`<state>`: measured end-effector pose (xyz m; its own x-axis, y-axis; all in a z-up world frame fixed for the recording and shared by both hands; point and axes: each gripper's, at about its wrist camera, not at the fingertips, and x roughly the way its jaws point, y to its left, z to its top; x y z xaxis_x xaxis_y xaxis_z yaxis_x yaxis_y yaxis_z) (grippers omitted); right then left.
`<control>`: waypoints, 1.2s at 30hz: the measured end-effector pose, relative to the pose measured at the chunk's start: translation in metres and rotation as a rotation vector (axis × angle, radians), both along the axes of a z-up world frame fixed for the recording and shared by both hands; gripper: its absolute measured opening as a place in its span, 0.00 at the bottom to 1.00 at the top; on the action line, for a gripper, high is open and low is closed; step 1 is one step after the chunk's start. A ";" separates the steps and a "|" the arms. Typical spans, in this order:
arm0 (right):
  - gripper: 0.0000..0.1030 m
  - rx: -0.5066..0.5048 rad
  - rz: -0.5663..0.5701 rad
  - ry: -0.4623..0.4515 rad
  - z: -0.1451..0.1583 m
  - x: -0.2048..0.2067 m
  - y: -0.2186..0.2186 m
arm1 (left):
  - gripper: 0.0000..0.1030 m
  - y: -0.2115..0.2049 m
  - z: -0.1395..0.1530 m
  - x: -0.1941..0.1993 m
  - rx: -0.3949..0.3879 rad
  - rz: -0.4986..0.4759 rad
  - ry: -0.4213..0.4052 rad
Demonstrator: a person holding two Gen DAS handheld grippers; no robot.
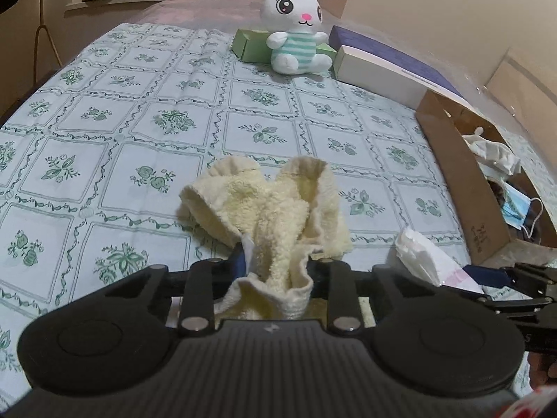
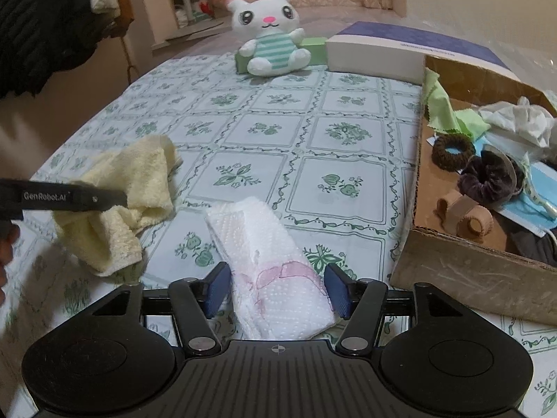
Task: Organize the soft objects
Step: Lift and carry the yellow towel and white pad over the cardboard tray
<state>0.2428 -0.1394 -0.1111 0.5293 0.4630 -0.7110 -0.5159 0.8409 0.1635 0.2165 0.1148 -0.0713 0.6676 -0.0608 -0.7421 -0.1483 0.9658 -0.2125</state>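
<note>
Green-flowered cloth covers the bed (image 1: 146, 111) where I work, with pink curtains and a window ledge behind it.

The yellow towel (image 1: 278, 209) is bunched in my left gripper (image 1: 275, 268), whose jaws are drawn in narrow and pinch a thick fold of it; most of the cloth spills forward onto the bed. The white tissue pack (image 2: 275, 271) lies between the pads of my right gripper (image 2: 278, 287). Those jaws stand about half open, and I cannot tell whether the pads press the pack or merely flank it.

The cardboard box (image 2: 463, 271) sits close on the right, already holding hair ties, a face mask, a green cloth and crumpled tissue. A stuffed bunny (image 2: 271, 38) sits upright at the far end, against a green carton and beside a flat white and purple box.

Procedure, as I judge it:
- Confirm the towel fold is seated deep between the pads before lifting.
- Raise it high enough that the trailing corners clear the box wall.
- Keep the two grippers apart; they work close together.
- Close on the tissue pack gently, since it will crush.
</note>
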 end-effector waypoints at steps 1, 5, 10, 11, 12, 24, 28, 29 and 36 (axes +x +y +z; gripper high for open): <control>0.55 -0.009 0.008 -0.008 0.000 -0.002 0.001 | 0.24 -0.001 0.001 -0.002 -0.004 -0.004 0.002; 0.40 -0.039 0.043 -0.042 0.003 -0.010 0.002 | 0.24 -0.009 0.003 -0.011 0.000 -0.026 0.011; 0.15 -0.031 0.049 -0.033 0.008 -0.015 -0.001 | 0.23 -0.020 0.009 -0.023 -0.005 -0.057 0.007; 0.15 -0.030 0.047 -0.034 0.010 -0.016 -0.002 | 0.23 -0.022 0.010 -0.024 -0.005 -0.059 0.007; 0.18 -0.034 0.047 -0.034 0.011 -0.017 -0.002 | 0.23 -0.023 0.011 -0.026 -0.003 -0.061 0.008; 0.65 -0.032 0.073 -0.054 0.012 -0.022 0.003 | 0.23 -0.017 0.009 -0.031 -0.006 -0.026 0.029; 0.56 -0.098 0.097 -0.027 -0.005 -0.019 0.012 | 0.23 -0.019 0.008 -0.030 -0.001 -0.030 0.030; 0.53 -0.100 0.096 -0.025 -0.008 -0.019 0.012 | 0.23 -0.019 0.008 -0.030 -0.001 -0.031 0.029; 0.34 -0.072 0.098 -0.039 -0.002 -0.022 0.004 | 0.23 -0.027 0.017 -0.028 0.009 -0.051 0.007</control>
<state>0.2211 -0.1350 -0.1127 0.5118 0.4625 -0.7240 -0.6010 0.7950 0.0830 0.1882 0.0880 -0.0546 0.6585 -0.0881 -0.7474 -0.1005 0.9739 -0.2033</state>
